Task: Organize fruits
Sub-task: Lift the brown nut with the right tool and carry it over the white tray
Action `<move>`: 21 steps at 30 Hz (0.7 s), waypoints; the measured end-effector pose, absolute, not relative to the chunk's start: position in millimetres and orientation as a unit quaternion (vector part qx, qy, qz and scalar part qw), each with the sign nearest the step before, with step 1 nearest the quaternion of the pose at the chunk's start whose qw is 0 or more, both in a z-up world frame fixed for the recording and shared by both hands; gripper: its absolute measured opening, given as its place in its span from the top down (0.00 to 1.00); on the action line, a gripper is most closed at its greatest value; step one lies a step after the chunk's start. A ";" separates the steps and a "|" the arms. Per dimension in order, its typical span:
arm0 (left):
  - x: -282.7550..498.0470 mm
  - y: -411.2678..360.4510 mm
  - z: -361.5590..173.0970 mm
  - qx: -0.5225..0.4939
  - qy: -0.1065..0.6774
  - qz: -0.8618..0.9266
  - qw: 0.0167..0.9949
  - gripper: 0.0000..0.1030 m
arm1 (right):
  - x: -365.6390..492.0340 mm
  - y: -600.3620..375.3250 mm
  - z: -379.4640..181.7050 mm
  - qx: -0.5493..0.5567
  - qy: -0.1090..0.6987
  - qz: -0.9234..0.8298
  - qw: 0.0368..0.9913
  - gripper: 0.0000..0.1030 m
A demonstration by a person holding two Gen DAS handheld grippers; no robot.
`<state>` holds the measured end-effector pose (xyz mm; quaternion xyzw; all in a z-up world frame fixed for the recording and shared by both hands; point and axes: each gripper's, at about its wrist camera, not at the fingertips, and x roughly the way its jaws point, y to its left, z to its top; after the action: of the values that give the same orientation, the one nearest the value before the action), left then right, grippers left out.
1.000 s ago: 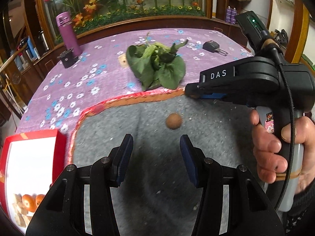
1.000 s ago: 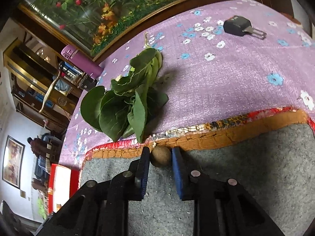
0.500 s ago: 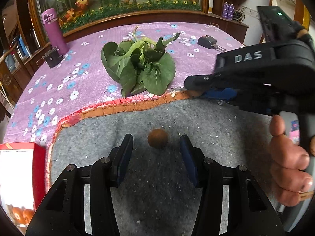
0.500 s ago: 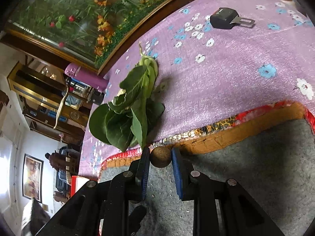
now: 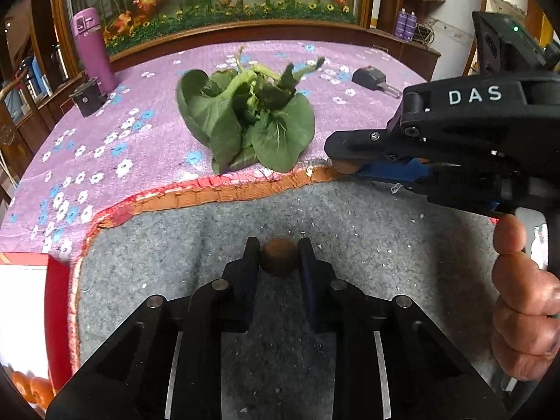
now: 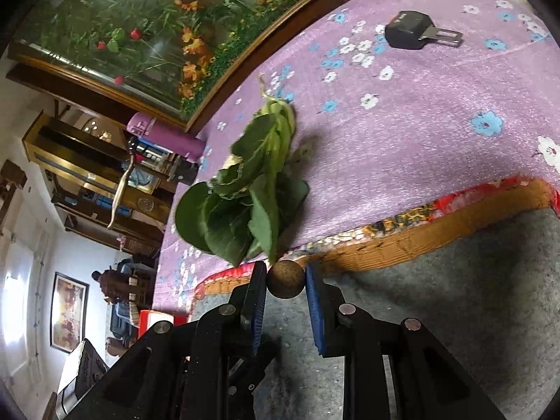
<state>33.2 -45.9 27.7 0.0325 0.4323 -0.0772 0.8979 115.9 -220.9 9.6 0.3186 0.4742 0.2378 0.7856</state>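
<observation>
A small brown round fruit (image 5: 279, 261) lies on the grey felt mat (image 5: 168, 245), between the blue pads of my left gripper (image 5: 279, 249). Its jaws are closing and the pads touch the fruit on both sides. In the right wrist view my right gripper (image 6: 286, 274) is shut on a second small brown fruit (image 6: 286, 280), held just above the mat's orange border. The left wrist view shows that same right gripper (image 5: 336, 161) from the side at the right, a hand on its handle, with the fruit (image 5: 345, 167) at its tip.
A bunch of leafy greens (image 5: 245, 122) lies on the purple flowered cloth beyond the mat. A red-edged box (image 5: 56, 297) with orange fruits (image 5: 31, 388) stands at the lower left. A purple bottle (image 5: 92, 49), a small black block (image 5: 87, 96) and a black buckle (image 5: 371, 77) sit farther back.
My left gripper came forward until the brown fruit on the mat lay between its fingers, then its jaws closed onto it. The right gripper kept its fruit and rolled a little.
</observation>
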 end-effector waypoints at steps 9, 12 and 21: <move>-13.1 -8.2 67.7 0.018 0.384 -0.040 0.922 0.79 | 110.0 -213.9 17.9 0.309 0.460 0.257 0.792 0.79; -33.3 7.6 81.0 0.024 0.364 -0.008 0.931 0.79 | 107.4 -209.6 21.2 0.296 0.455 0.259 0.799 0.79; -93.5 69.5 110.0 0.025 0.315 0.080 0.945 0.79 | 93.1 -195.1 23.0 0.248 0.444 0.253 0.823 0.79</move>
<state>-93.5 69.5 110.0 0.0254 0.3153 0.0797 0.9453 93.1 -195.1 23.0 0.2485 0.4442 0.2534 0.8226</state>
